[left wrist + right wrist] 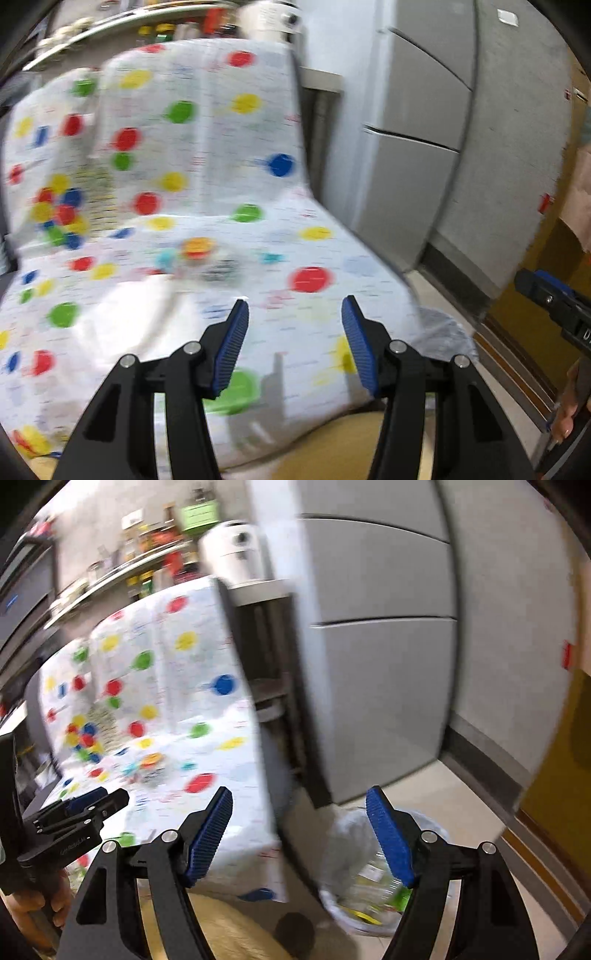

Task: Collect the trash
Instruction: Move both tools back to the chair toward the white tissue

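Trash bin (354, 886) stands upright, mouth upward, below the spread, empty right gripper (299, 834); left gripper (293, 339) likewise.

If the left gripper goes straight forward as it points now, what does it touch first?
Probably the polka-dot tablecloth: the open left gripper points at it, with nothing visible between. Blur hides the depth.

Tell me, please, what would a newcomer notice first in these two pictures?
First the white cloth with coloured dots, draped over a table and filling the left of both views. Next the grey refrigerator to its right, and the lined trash bin on the floor below it, already holding rubbish.
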Demonstrator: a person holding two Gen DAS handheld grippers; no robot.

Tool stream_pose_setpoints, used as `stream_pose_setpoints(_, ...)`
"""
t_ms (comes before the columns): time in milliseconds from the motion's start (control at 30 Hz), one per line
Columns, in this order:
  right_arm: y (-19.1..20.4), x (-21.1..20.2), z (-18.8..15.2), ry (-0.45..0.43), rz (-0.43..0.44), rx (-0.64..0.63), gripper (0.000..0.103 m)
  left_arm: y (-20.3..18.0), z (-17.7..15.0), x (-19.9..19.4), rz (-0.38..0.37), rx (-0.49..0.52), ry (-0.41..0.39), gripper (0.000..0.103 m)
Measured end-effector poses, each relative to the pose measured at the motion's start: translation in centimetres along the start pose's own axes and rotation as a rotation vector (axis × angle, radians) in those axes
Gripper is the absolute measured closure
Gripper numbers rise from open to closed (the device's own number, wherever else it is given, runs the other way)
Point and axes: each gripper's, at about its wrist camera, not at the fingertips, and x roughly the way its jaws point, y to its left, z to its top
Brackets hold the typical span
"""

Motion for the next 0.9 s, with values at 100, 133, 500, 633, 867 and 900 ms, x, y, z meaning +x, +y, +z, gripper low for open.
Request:
stream_pose_setpoints(100, 3.8, 1.3, 0.4, 0.025, 0.065, -0.055, 0.028, 3.7, -0.1, -1.6, 0.073, -0.052, -0.029, 0.052)
stream_pose_setpoints(133, 5.2, 1.9, 0.5, 0.032, 0.085, -0.075, 0.028, 5.0, -0.1, -2.0, 0.096, -0.070, -0.036, 0.052)
stream_pose_setpoints(500, 14.3, 8.5, 0.9, 0.138, 0.214, -0.190, 0.028, 14.0, -2.2, -0.3, 0.152, -0.190, 0.062, 0.038)
stream_pose_setpoints(633, 15.9, 11.4, 1.0, 0.178, 0.230, -0.218, 0.028, 13.7, -2.1, 1.2, 0.141, -0.179, 0.075, 0.037)
stream_pose_setpoints(867, 18.5, 16.1, 0.7, 0.244, 0.264, -0.316, 0.028, 15.2, -0.7, 2.3, 0.179, -0.218, 0.038, 0.037)
stream_pose_setpoints(900, 19.1, 16.7, 0.5, 0.251, 0.276, -0.338, 0.028, 15.6, -0.4, 2.3, 0.176, -0.235, 0.027, 0.037)
